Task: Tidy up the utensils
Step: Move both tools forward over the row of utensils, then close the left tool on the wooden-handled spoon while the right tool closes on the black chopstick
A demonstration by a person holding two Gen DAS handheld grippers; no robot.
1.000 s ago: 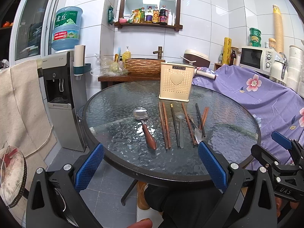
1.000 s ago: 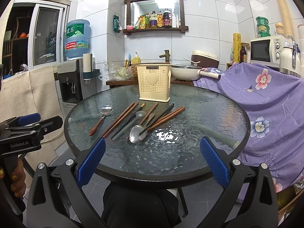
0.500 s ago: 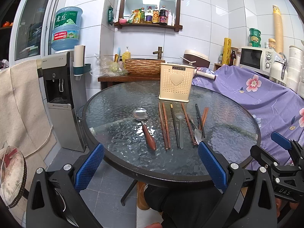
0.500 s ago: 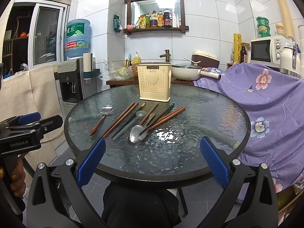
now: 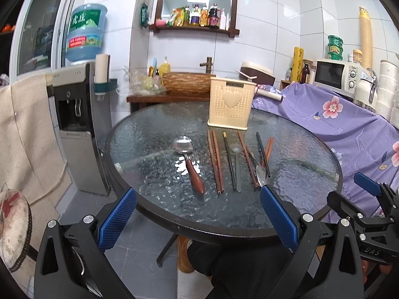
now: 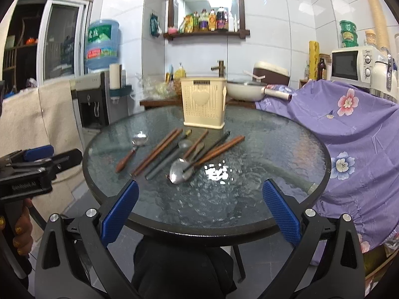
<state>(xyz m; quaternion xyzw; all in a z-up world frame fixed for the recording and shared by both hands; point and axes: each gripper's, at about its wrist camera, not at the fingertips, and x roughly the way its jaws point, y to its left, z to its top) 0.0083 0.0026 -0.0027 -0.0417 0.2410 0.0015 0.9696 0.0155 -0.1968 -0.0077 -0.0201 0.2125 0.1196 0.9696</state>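
A cream utensil holder (image 5: 230,104) (image 6: 203,104) stands at the far side of a round glass table (image 5: 286,214) (image 6: 261,199). In front of it lie a wooden-handled spoon (image 5: 190,162) (image 6: 129,152), several brown chopsticks (image 5: 216,162) (image 6: 157,152), dark chopsticks (image 5: 229,160), a grey spoon (image 5: 237,164) and a steel spoon (image 5: 260,174) (image 6: 180,170). My left gripper (image 5: 198,219) is open and empty at the near table edge. My right gripper (image 6: 199,214) is open and empty at the near edge too, and shows in the left wrist view (image 5: 364,204). The left gripper shows in the right wrist view (image 6: 49,157).
A water dispenser (image 5: 79,114) stands left of the table. A purple flowered cloth (image 5: 349,129) (image 6: 354,134) covers furniture on the right, with a microwave (image 5: 336,74) behind. A wooden shelf with a basin (image 5: 187,82) is behind the table.
The right wrist view has shifted slightly, bringing the table a little closer and turned; the left view is nearly unchanged. Both grippers stay open and the utensils have not moved.
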